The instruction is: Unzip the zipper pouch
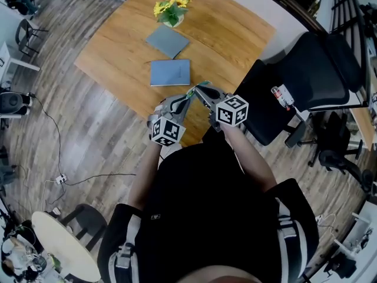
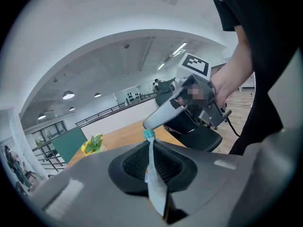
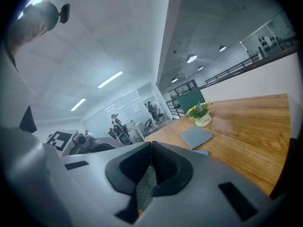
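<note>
**Mia:** What is the left gripper (image 2: 150,150) doing?

**Sam:** Its jaws are pressed together on a thin pale edge of the pouch (image 2: 155,181). The edge sticks up between them like a slip of paper.

**Mia:** And the right gripper (image 3: 151,149)?

**Sam:** Its jaws are squeezed shut too. They pinch a bit of grey-green net cloth (image 3: 145,189). I think that is also the pouch.

**Mia:** So where is the pouch?

**Sam:** It is up in the air between the two tips, just past the near edge of the table (image 1: 118,52). It is not lying down on anything.

**Mia:** Which way does it run?

**Sam:** The pale edge goes from the left jaws straight to the right tip. At its far end is a little teal tab (image 2: 149,135), and the right tip sits right at it. So the right one is closer to the tab. I can't tell if the tab is the zip pull.

**Mia:** How are the hands held?

**Sam:** Both grippers point away from the person and a little down. Their tips lean in together like a V. The left one is a bit nearer the body.

**Mia:** What comes next, do you think?

**Sam:** Maybe the tips pull apart along that edge. The flowers (image 1: 171,9) and notebooks (image 1: 169,72) are farther off on the table.
</note>
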The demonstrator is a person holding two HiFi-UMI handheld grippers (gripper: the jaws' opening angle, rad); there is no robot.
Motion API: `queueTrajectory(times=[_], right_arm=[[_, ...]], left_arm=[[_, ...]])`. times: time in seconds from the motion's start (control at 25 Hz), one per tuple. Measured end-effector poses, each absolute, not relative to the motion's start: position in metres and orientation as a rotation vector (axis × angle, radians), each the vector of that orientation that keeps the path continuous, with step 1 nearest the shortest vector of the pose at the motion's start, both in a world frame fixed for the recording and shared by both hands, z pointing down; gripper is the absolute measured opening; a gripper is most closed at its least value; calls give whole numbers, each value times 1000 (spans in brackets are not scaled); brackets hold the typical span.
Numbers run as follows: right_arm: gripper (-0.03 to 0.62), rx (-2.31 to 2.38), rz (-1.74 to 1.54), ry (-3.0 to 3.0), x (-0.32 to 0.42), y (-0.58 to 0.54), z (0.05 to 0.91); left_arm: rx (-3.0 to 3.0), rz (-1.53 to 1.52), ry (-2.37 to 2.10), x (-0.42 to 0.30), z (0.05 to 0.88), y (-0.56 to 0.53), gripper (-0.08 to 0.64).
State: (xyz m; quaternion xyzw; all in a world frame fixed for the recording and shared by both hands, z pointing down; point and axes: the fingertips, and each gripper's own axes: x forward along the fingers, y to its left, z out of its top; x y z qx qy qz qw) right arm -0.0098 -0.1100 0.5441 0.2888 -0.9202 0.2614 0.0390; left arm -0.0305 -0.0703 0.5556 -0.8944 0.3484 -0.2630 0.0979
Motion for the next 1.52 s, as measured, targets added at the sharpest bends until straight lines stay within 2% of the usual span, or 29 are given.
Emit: queueTrajectory(times=[1.52], right_arm=[[8,980,793,-2759,-9,-123,563]], left_arm=[[-2646,-757,1008,-47,549,-62,12]])
